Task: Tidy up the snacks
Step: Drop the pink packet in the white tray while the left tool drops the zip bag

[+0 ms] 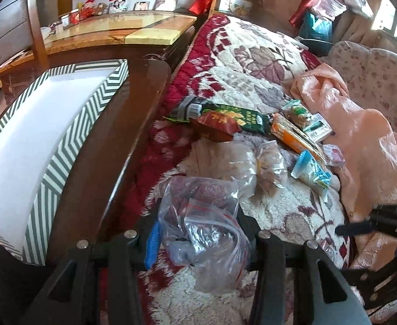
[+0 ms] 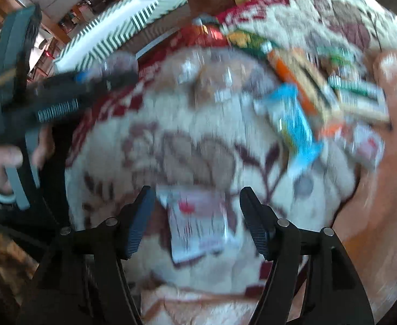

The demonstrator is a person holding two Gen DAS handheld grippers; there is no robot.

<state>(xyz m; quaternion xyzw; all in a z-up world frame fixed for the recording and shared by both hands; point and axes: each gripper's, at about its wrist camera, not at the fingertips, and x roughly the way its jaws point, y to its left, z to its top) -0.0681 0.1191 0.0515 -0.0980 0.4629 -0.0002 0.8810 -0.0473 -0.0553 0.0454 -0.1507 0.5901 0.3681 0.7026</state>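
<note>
My left gripper [image 1: 198,233] is shut on a clear zip bag [image 1: 198,216] of dark snacks, held just above the floral blanket [image 1: 293,214]. Beyond it lie a clear bag of pastries [image 1: 268,162], a red packet [image 1: 217,123], a green packet [image 1: 241,116], an orange packet [image 1: 293,135] and a blue-white packet [image 1: 312,173]. My right gripper [image 2: 197,219] is open above a small white-and-red packet [image 2: 198,224] on the blanket; this view is motion-blurred. The left gripper [image 2: 63,92] shows at its left. The right gripper's finger [image 1: 358,227] enters the left wrist view at right.
A white box with a green striped rim [image 1: 49,146] sits on a dark wooden table [image 1: 122,140] to the left of the blanket, also in the right wrist view [image 2: 117,35]. A peach cloth [image 1: 361,140] lies crumpled on the right.
</note>
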